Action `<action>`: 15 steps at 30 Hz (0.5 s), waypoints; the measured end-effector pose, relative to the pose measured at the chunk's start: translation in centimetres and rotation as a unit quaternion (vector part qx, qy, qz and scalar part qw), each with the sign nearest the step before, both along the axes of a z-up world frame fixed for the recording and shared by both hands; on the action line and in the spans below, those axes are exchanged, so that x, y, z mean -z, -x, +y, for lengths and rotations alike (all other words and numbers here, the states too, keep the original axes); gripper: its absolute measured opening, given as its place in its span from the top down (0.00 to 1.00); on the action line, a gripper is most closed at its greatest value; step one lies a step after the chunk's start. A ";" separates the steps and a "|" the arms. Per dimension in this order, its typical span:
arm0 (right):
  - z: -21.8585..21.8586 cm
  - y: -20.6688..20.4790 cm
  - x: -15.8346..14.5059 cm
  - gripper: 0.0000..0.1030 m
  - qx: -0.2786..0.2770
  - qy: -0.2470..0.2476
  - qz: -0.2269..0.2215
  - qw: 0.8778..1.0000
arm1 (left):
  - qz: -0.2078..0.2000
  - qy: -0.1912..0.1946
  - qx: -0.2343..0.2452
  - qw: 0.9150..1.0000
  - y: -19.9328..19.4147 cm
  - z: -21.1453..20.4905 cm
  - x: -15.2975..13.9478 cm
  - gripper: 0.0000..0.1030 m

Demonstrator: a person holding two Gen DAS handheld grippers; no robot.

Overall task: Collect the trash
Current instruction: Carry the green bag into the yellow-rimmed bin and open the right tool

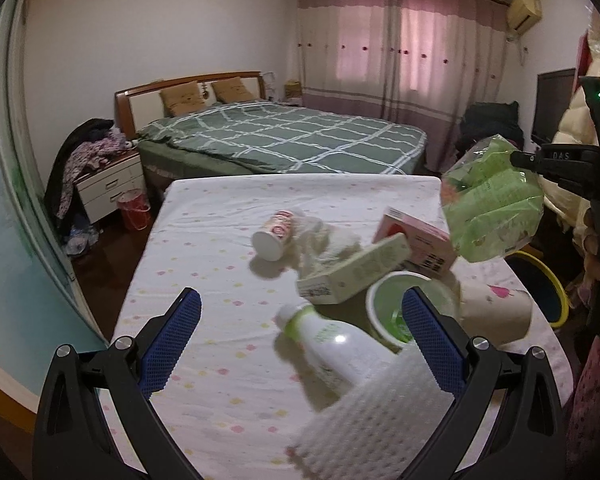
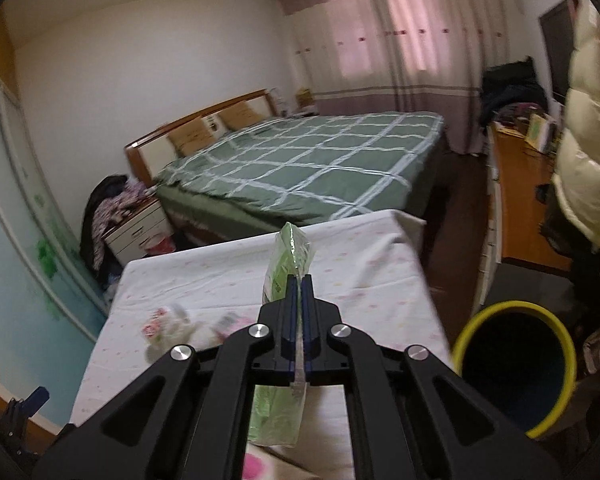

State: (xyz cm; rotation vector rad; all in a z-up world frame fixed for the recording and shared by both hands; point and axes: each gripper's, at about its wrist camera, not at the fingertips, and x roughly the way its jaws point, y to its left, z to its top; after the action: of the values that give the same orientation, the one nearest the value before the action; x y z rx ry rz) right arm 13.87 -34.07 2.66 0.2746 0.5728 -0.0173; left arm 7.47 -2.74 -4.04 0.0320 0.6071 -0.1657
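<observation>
Step in hand: carry of one item of trash toward the bin

Right gripper (image 2: pixel 299 280): jaws clamped on the thin edge of the green plastic packet (image 2: pixel 290 256); packet hanging clear of the table (image 2: pixel 360 248), in the air, off the table's right edge in the left wrist view

Left gripper (image 1: pixel 300 300): jaws spread wide, nothing between the pads, poised low over the clutter

Bin (image 2: pixel 516 364): yellow-rimmed, dark inside, on the floor just beside the table's right side, mouth clear

Remaining on table: white bottle (image 1: pixel 332 344), green-lined cup (image 1: pixel 392 304), pale carton (image 1: pixel 352 276), pink box (image 1: pixel 416 240), small red-patterned cup (image 1: pixel 274 234), crumpled tissue (image 1: pixel 328 240)

Next move, as judged: swing right and over the bin mouth, then release; light film packet likely to flutter, so release best made low and centred
</observation>
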 end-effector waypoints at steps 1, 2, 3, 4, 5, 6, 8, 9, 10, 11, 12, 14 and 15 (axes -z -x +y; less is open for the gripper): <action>-1.2 0.4 0.1 0.98 0.012 -0.001 0.000 1.000 | 0.001 0.001 0.005 1.000 0.0 -0.4 0.0 0.04; -2.1 0.6 0.2 0.98 0.021 -0.002 0.000 1.000 | 0.002 0.003 0.012 1.000 0.1 -0.8 0.1 0.04; -3.1 0.9 0.2 0.98 0.032 -0.002 0.000 0.999 | 0.002 0.005 0.016 1.000 0.2 -1.0 0.0 0.04; -4.3 1.3 0.2 0.98 0.044 -0.002 0.000 0.999 | 0.002 0.007 0.020 1.000 0.2 -1.3 0.0 0.04; -5.1 1.6 0.3 0.98 0.053 -0.001 0.000 0.999 | 0.002 0.008 0.025 1.000 0.3 -1.6 0.1 0.04; -6.1 1.9 0.4 0.98 0.064 0.000 -0.001 0.998 | 0.002 0.009 0.032 0.999 0.4 -2.0 0.2 0.04; -8.2 2.6 0.7 0.98 0.091 0.009 0.000 0.996 | 0.004 0.010 0.041 0.999 0.6 -2.4 0.3 0.04; -9.0 2.8 0.9 0.98 0.102 0.013 0.002 0.995 | 0.005 0.010 0.047 0.999 0.8 -2.8 0.5 0.04; -10.0 3.0 1.2 0.98 0.113 0.015 0.005 0.993 | 0.005 0.009 0.051 0.999 0.9 -3.1 0.6 0.04; -11.1 3.2 1.5 0.98 0.127 0.017 0.009 0.992 | 0.005 0.008 0.054 0.998 1.1 -3.4 0.6 0.04; -12.1 3.3 1.9 0.98 0.139 0.019 0.013 0.990 | 0.007 0.007 0.059 0.998 1.2 -3.7 0.8 0.04; -14.1 3.6 3.1 0.98 0.162 0.018 0.023 0.986 | 0.010 0.004 0.067 0.998 1.4 -4.4 0.9 0.04; -15.0 3.7 3.6 0.98 0.171 0.016 0.028 0.985 | 0.010 0.001 0.070 0.998 1.5 -4.8 1.0 0.04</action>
State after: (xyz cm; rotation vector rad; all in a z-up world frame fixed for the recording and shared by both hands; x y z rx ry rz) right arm 10.17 -49.03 -0.97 0.3390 0.5750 -0.3668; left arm 6.01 -7.55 -5.03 0.0714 0.6253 -0.3024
